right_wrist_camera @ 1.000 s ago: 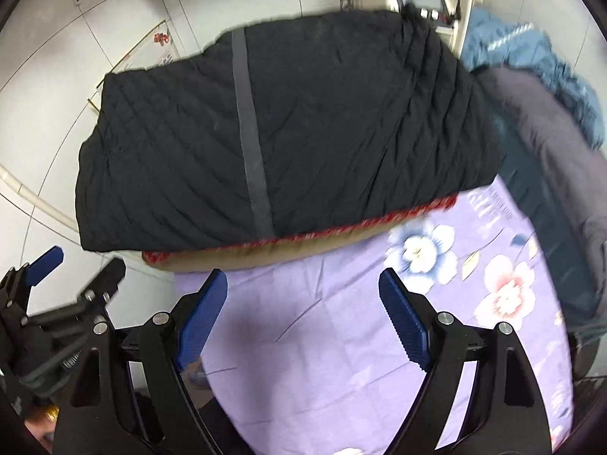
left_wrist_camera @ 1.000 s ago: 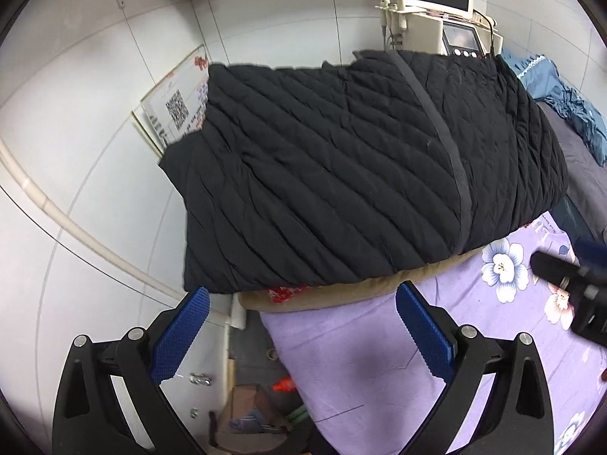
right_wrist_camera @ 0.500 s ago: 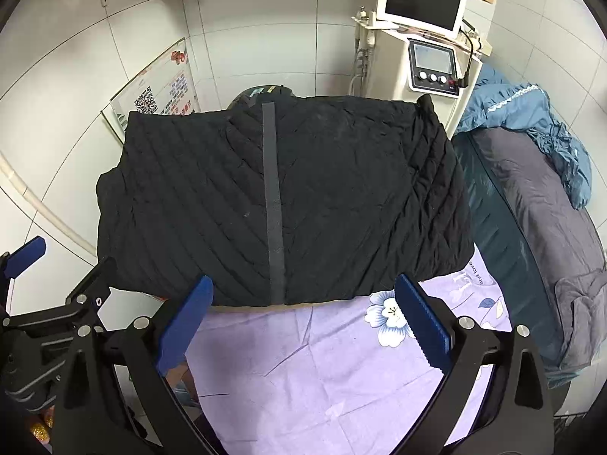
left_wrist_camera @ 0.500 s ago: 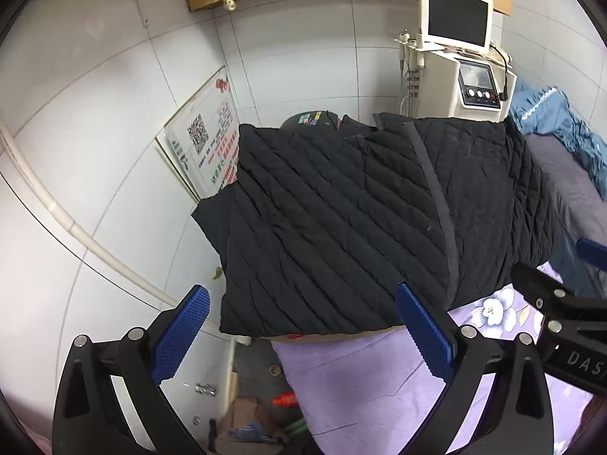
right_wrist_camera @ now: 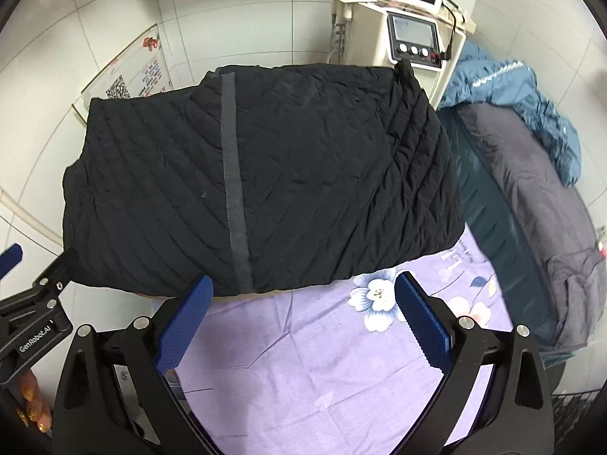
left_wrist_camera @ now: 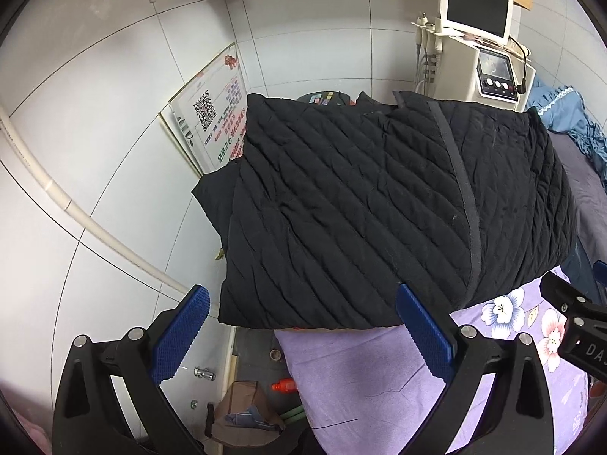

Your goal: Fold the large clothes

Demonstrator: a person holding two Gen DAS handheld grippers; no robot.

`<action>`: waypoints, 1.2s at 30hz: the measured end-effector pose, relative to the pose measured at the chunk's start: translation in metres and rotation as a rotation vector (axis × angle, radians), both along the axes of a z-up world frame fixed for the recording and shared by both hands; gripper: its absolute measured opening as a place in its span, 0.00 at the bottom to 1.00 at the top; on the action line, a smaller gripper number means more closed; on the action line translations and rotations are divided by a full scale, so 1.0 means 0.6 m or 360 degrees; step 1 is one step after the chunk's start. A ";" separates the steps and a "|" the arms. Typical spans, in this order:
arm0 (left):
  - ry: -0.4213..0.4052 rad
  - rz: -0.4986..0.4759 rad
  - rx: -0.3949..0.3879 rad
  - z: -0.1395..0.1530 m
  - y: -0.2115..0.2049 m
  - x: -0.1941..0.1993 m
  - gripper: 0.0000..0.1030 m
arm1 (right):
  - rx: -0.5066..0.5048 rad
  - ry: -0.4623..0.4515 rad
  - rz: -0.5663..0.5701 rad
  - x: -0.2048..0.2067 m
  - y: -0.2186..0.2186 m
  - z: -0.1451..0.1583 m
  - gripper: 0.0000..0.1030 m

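Jacket [right_wrist_camera: 303,174], folded, lies beyond each hand-held gripper [left_wrist_camera: 303,341] [right_wrist_camera: 303,322]; both gape wide, holding nothing.

Both wrist views angled down, sharing folded jacket [left_wrist_camera: 383,208] (close)

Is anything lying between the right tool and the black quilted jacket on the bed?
Nothing visible does. Between the open right tool and the near edge of the black quilted jacket there is only bare purple floral sheet. The left tool sits off to the side.
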State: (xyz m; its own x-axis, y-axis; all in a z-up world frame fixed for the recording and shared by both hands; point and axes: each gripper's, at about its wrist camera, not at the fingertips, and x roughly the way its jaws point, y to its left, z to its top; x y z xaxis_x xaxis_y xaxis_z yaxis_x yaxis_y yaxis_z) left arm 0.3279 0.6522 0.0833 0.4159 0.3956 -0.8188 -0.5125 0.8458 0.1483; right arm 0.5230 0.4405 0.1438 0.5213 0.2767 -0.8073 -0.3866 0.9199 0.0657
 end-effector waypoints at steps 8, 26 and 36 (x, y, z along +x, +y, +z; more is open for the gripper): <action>0.0024 -0.0037 0.0027 -0.010 -0.017 0.003 0.94 | -0.0012 0.0001 0.0008 0.004 -0.005 -0.008 0.92; 0.0020 -0.0016 0.0066 -0.008 -0.017 0.010 0.94 | 0.0028 -0.0013 0.0041 0.012 -0.005 -0.008 0.92; 0.0024 -0.0004 0.0052 -0.011 -0.015 0.009 0.94 | 0.0013 -0.0021 0.0057 0.012 0.000 -0.008 0.92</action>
